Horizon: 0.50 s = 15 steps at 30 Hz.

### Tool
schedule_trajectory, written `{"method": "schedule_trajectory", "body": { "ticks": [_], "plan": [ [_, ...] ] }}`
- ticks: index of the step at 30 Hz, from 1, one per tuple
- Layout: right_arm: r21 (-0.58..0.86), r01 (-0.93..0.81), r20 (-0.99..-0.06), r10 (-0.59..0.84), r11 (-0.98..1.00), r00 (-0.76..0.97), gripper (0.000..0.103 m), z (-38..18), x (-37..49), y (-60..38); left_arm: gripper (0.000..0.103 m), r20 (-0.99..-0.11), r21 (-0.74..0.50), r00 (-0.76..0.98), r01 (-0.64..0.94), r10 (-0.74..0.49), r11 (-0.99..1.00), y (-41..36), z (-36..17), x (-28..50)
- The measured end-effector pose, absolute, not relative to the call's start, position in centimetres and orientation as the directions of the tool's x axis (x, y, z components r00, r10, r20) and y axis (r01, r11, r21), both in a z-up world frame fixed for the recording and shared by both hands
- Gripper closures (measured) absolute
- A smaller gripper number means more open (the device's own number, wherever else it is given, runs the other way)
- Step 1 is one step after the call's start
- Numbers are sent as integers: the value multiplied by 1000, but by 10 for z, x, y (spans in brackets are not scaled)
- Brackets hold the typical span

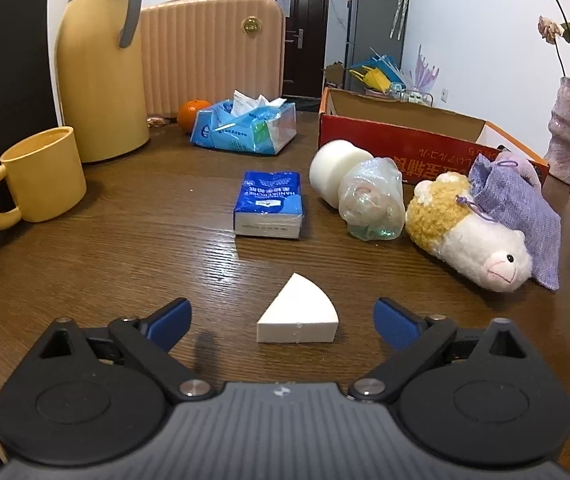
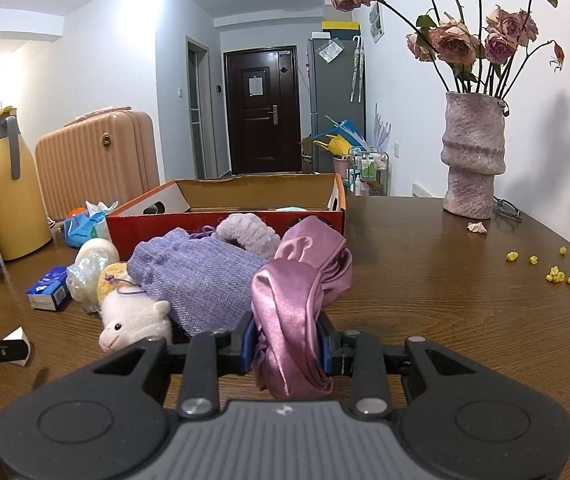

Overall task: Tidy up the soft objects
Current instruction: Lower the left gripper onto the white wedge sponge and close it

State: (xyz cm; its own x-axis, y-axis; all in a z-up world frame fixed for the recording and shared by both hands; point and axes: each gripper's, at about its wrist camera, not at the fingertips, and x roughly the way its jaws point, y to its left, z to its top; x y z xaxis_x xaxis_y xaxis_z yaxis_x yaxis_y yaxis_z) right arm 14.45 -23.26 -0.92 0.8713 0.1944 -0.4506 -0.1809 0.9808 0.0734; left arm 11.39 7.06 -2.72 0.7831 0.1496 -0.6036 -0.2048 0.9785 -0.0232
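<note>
A white wedge-shaped sponge [image 1: 299, 314] lies on the wooden table between the blue pads of my left gripper [image 1: 281, 318], which stands open; neither pad touches it. My right gripper [image 2: 288, 346] is shut on a pink satin cloth [image 2: 299, 300] just above the table. Beside it lie a purple knit pouch [image 2: 197, 280], a white and yellow plush sheep [image 1: 473, 232], a lilac fluffy band [image 2: 247, 236], a white foam roll [image 1: 335, 170] and a plastic-wrapped bundle [image 1: 371, 202]. The open red cardboard box [image 2: 225, 226] stands behind them.
A blue tissue pack [image 1: 271, 208], an opened tissue bag [image 1: 245, 128], an orange [image 1: 191, 114], a yellow mug [image 1: 35, 178] and a yellow flask [image 1: 99, 64] fill the left side. A vase of dried roses [image 2: 473, 156] stands at the right, with small yellow buds [image 2: 557, 276] scattered nearby.
</note>
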Motion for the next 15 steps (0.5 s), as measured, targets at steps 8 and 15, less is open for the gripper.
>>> {"method": "schedule_trajectory", "body": {
  "ticks": [8, 15],
  "plan": [
    [70, -180, -457, 192, 981, 869, 73, -10, 146, -231, 49, -628, -31, 769, -174, 116, 984, 69, -32, 123],
    [68, -175, -464, 186, 982, 866, 73, -12, 148, -231, 66, -623, -27, 774, -164, 112, 986, 68, -33, 126]
  ]
}}
